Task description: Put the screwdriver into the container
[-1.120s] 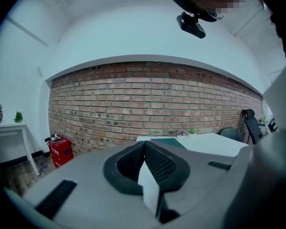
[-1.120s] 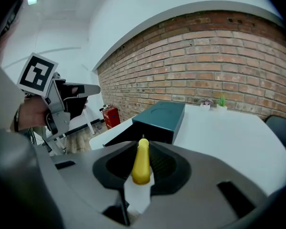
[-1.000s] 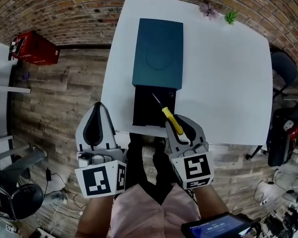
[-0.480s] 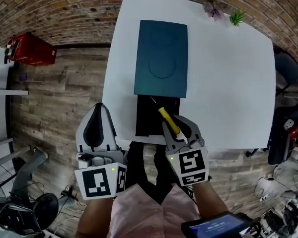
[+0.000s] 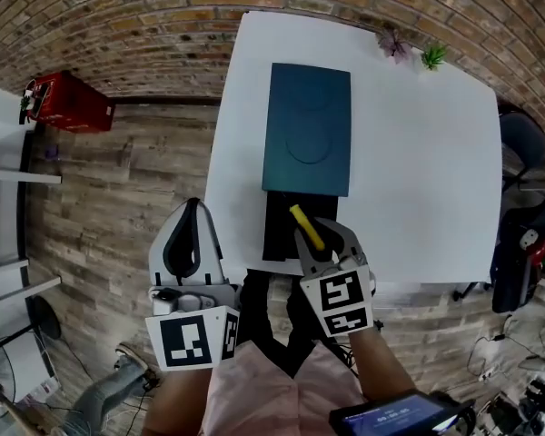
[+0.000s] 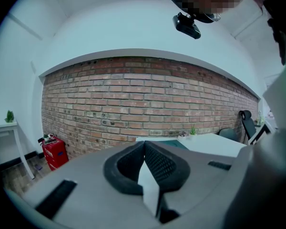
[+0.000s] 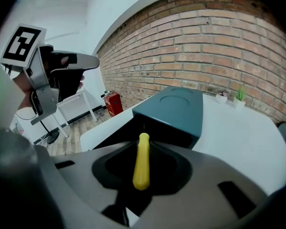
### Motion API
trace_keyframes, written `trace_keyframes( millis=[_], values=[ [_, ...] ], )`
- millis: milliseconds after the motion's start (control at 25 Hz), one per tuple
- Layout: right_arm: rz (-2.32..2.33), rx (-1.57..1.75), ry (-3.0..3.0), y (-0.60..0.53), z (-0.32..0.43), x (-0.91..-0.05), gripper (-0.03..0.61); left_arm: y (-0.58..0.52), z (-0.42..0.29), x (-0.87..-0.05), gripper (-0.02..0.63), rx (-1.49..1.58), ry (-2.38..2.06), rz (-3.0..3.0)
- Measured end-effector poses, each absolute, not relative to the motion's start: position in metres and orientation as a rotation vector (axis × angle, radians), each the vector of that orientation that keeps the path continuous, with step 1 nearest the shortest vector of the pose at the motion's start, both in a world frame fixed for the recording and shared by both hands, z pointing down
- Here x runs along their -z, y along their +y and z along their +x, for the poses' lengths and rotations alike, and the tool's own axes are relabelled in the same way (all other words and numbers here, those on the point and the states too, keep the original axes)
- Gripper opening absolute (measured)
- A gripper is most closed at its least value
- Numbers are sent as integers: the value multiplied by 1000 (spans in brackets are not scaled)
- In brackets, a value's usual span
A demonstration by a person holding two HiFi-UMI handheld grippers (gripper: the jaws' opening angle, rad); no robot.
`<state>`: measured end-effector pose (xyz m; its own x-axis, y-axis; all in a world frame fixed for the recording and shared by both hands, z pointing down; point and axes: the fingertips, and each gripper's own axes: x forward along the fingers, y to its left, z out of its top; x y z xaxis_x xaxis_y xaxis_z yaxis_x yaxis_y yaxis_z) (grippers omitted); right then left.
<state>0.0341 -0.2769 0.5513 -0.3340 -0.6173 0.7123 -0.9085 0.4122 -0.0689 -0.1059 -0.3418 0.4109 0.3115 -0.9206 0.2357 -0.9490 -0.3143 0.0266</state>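
A yellow-handled screwdriver point(image 5: 306, 227) sits between the jaws of my right gripper point(image 5: 320, 239), over the open black drawer point(image 5: 280, 234) at the near end of the teal container point(image 5: 310, 128). Its metal shaft is lost against the dark drawer. In the right gripper view the yellow handle point(image 7: 142, 160) lies between the pads and points at the container point(image 7: 174, 109); the jaws are opening around it. My left gripper point(image 5: 193, 212) hangs off the table's near left, over the floor. Its pads point(image 6: 155, 163) meet with nothing between them.
The white table point(image 5: 427, 171) carries two small plants point(image 5: 413, 51) at its far edge. A red box point(image 5: 68, 103) stands on the wooden floor by the brick wall. A dark chair point(image 5: 522, 125) is at the right. The person's legs are at the near table edge.
The right gripper with the screwdriver has drawn closer over the open drawer, and the shaft no longer shows against it. The left gripper has kept its place beside the table.
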Motion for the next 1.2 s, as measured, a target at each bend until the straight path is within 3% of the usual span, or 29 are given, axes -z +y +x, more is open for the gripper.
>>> trace_keyframes(
  millis=[120, 640, 1200],
  values=[
    [1290, -623, -2067, -275, 34, -551, 117, -340, -106, -404, 9, -251, -1733, 2421],
    [1371, -567, -2115, -266, 37, -514, 107, -315, -101, -370, 9, -189, -1740, 2465],
    [1719, -220, -2301, -286, 78, -343, 35, -297, -64, -280, 9, 12, -1711, 2611]
  ],
)
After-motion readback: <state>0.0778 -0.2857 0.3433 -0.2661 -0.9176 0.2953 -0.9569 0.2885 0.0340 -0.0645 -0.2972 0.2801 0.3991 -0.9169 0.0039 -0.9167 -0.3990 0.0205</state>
